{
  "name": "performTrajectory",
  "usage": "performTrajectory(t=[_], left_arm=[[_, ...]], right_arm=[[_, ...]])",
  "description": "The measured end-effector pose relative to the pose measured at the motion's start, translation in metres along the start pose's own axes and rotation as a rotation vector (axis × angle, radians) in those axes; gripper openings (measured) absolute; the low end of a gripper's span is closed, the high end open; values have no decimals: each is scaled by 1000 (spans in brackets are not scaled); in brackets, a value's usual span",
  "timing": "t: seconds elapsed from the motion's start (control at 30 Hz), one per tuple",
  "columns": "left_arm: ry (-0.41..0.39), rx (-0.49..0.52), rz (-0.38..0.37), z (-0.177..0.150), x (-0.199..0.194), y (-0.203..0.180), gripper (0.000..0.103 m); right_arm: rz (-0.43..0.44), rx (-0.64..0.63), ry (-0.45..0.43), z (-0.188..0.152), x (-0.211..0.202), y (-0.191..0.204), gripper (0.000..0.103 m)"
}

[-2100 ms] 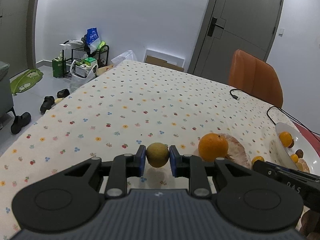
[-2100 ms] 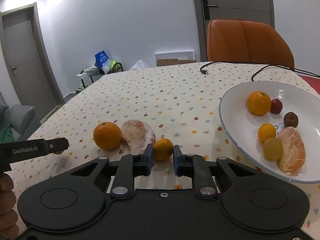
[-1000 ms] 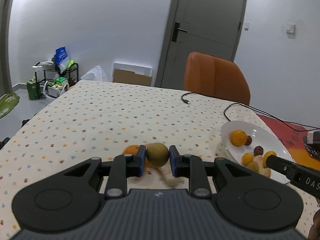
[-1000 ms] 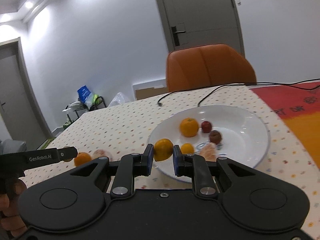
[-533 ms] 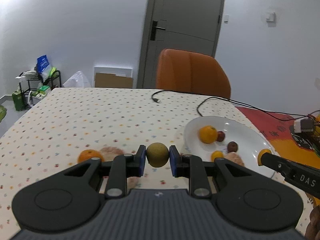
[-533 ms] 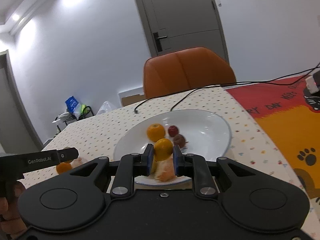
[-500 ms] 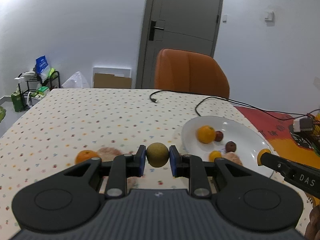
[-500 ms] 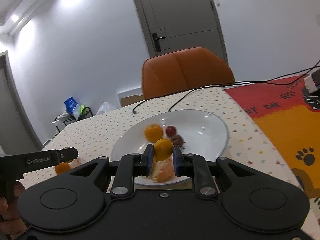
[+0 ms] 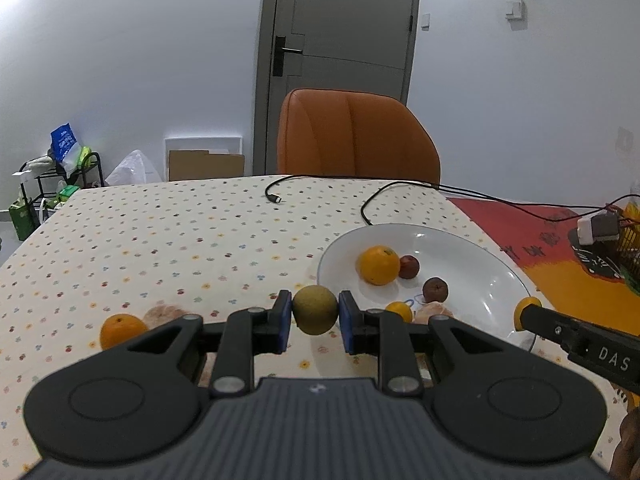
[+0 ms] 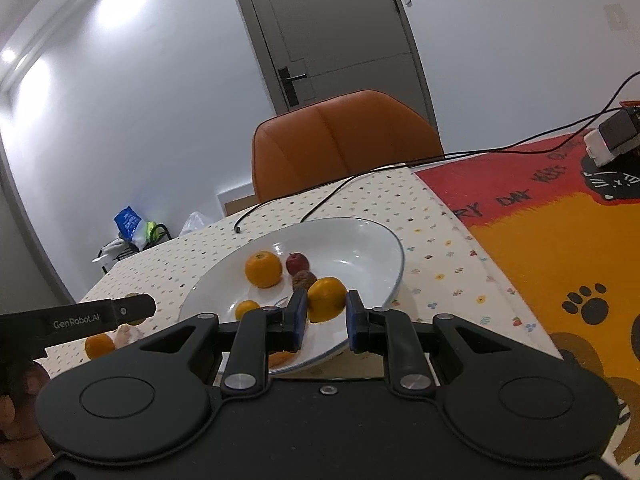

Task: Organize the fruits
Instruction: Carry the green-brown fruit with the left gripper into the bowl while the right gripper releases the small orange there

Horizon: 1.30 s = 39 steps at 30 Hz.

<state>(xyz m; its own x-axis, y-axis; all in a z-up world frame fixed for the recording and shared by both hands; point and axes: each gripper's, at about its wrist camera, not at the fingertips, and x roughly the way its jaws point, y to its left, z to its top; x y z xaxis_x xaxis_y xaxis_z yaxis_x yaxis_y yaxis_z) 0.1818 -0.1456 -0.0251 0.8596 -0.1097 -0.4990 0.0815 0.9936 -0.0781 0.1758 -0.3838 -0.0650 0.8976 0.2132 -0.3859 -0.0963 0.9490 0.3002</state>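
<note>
Peeled fruit behind right tool

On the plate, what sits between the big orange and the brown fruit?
A small red fruit lies between the big orange and the brown fruit on the white plate, touching the orange; the left wrist view shows it.

A table covered by a dotted cloth is seen, with a red and orange mat laid at its right. A white plate is set on the cloth near the mat. An orange and a peeled fruit lie at near left, touching. A black cable is trailed across the far edge
</note>
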Motion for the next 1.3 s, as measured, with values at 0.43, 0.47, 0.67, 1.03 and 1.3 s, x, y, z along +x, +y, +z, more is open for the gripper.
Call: performTrajectory(t=[0.43, 0.47, 0.67, 1.03, 1.3], left_arm=[[17, 39, -22, 4, 19, -23, 24], [22, 41, -23, 4, 20, -24, 24], [20, 44, 7, 4, 21, -25, 32], [12, -10, 44, 4, 8, -1, 58], [-3, -45, 92, 2, -5, 20, 77]], right_arm=[[29, 23, 7, -3, 4, -6, 27], [27, 22, 9, -3, 3, -6, 27], [20, 31, 14, -5, -1, -8, 28], [35, 21, 27, -7, 0, 4, 33], [35, 3, 17, -7, -8, 17, 51]])
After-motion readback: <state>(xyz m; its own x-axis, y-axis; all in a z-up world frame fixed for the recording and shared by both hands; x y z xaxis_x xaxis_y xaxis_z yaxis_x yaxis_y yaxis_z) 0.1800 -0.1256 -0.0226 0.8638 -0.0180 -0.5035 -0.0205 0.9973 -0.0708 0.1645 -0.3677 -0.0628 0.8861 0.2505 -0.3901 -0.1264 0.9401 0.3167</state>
